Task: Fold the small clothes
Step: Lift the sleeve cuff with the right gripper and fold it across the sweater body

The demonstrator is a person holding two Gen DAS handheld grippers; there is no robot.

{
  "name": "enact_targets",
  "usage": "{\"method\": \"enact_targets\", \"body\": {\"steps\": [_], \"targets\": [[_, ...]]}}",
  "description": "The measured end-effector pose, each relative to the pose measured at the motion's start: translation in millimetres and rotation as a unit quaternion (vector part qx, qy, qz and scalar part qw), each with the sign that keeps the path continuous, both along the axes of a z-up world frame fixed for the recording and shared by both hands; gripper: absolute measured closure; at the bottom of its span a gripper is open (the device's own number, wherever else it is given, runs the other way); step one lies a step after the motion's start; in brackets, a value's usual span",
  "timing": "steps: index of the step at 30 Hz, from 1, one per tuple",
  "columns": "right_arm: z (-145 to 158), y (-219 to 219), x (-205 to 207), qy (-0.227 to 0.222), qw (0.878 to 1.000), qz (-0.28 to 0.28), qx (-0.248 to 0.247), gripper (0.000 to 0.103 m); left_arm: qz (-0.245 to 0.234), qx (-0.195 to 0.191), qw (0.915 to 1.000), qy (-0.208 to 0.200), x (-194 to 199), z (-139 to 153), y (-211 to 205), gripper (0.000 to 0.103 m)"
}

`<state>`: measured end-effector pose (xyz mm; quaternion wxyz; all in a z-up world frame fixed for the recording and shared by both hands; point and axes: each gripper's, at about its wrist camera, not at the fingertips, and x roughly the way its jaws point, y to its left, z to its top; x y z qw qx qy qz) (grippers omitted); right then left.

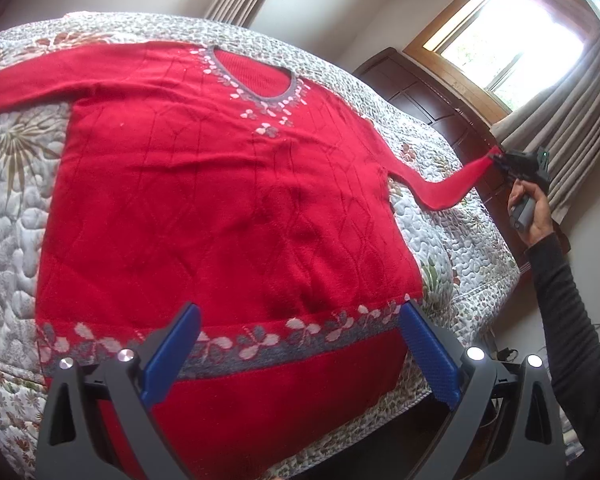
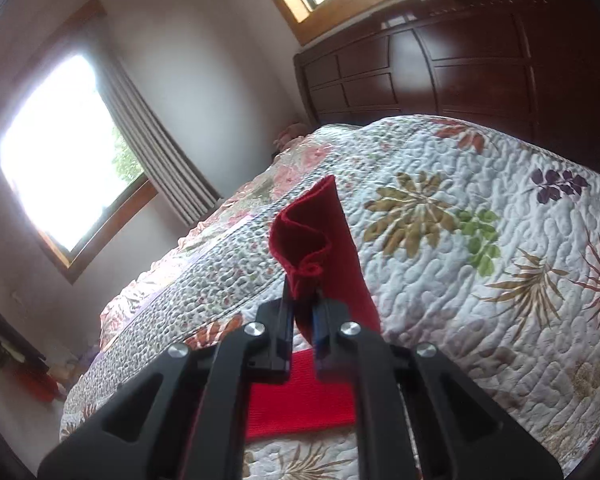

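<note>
Red sweater spread flat, front up, on quilted bed. Left gripper hovering over the hem, jaws spread wide, holding nothing. Right gripper pinching the cuff of 1 sleeve, lifted off the quilt toward the dresser. Other sleeve lying flat.

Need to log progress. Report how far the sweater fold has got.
Done: the red sweater lies spread flat, front up, on the quilted bed. In hand: the right tongs are shut on the cuff of the right sleeve, lifting it off the quilt. Left tongs are open above the hem. Left: both sleeves and the body remain unfolded.
</note>
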<state>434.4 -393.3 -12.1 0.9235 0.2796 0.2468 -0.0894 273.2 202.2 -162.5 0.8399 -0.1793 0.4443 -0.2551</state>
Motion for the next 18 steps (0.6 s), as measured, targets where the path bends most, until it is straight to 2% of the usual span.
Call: {"method": "enact_targets", "body": {"steps": [4,7,13,18], "targets": [[12.5,53.0,10.8,-0.002,0.999,0.039,-0.032,0.097,-0.010,0.011,0.9998,-0.015,-3.2,5.1,4.4,0.004],[20.9,90.7,21.1,-0.006,0.997,0.063,-0.047,0.097,-0.017,0.003,0.9994,-0.029,-4.6,11.3,9.2,0.004],[23.4,167.0,42.3,0.000,0.991,0.109,-0.075,0.097,-0.023,-0.044,0.9978,-0.044,3.1,21.3,23.6,0.004],[5.0,234.1,57.4,0.017,0.985,0.149,-0.085,0.097,-0.013,-0.090,0.9950,-0.041,23.6,29.5,43.6,0.004]]}}
